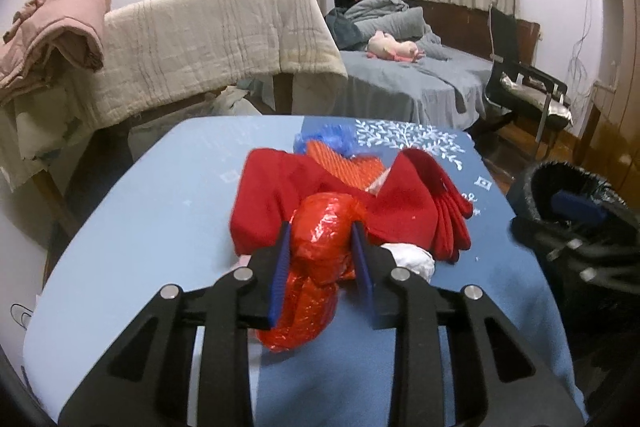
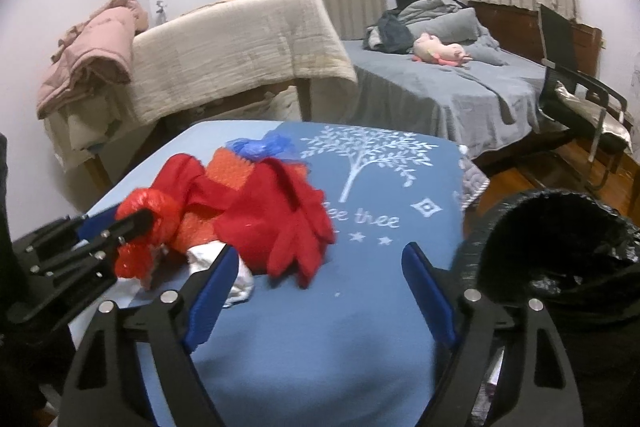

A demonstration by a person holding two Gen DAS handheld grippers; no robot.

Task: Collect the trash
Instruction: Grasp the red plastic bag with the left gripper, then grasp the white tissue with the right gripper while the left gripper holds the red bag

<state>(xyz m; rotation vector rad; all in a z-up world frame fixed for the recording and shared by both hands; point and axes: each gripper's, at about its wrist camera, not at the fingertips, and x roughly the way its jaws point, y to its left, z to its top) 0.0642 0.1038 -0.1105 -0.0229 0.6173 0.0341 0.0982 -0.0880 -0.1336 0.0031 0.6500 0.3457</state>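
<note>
My left gripper (image 1: 322, 229) is shut on a crumpled red plastic bag (image 1: 320, 247) over the blue-covered table (image 1: 160, 219); it also shows in the right wrist view (image 2: 136, 223) with the red plastic bag (image 2: 150, 205). Behind the bag lie red gloves (image 1: 436, 211), an orange mesh piece (image 1: 344, 163), a blue plastic bag (image 1: 324, 139) and a white crumpled wrapper (image 1: 412, 261). My right gripper (image 2: 320, 255) is open and empty above the table (image 2: 320, 327), right of the red gloves (image 2: 288, 227) and the white wrapper (image 2: 236, 279).
A trash bin lined with a black bag (image 2: 560, 255) stands at the table's right edge, also in the left wrist view (image 1: 576, 223). Behind the table are a blanket-draped rack (image 1: 216, 43), a bed (image 2: 440, 87) and a black chair (image 2: 580, 99).
</note>
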